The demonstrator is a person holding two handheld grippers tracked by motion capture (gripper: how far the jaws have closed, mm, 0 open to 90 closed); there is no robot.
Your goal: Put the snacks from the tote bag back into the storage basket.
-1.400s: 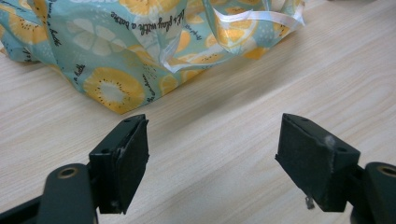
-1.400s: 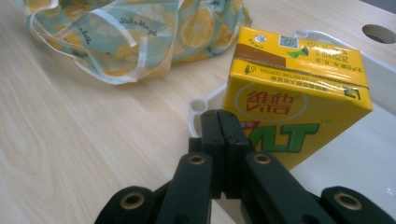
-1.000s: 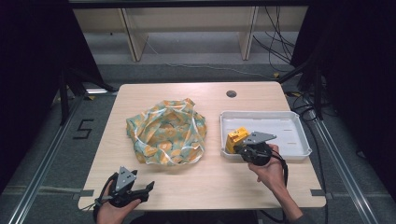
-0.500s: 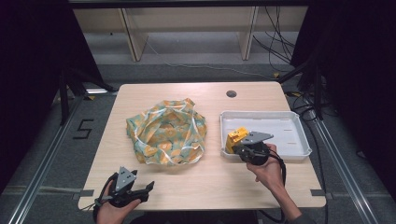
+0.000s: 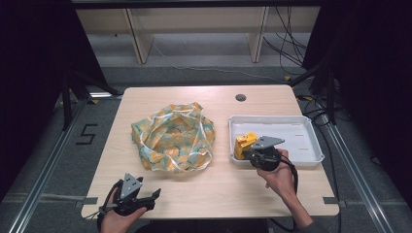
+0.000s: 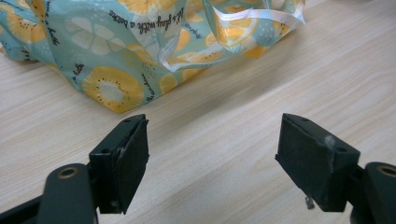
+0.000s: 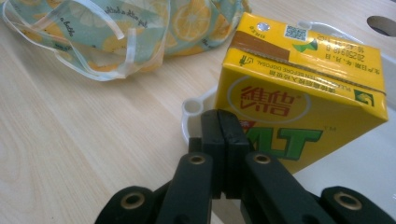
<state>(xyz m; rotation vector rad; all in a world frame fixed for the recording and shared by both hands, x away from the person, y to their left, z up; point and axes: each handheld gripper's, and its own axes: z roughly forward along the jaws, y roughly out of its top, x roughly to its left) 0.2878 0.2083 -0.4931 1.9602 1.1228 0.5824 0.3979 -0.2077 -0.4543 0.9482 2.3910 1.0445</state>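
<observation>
Right gripper view: the right gripper [image 7: 226, 140] has its jaws pressed flat together on nothing, tips just short of the yellow carton [image 7: 299, 107], which stands in the tray [image 5: 301, 145] at its 9 o'clock end. Shut like that, it could only shove the carton over or slide it along the tray; the jaws need to spread first. The bag [image 5: 172, 138] lies crumpled at 9 o'clock of the tray, its mouth slumped, contents hidden. The left gripper [image 6: 210, 158] hovers wide open and empty at the bag's 7 o'clock.
</observation>
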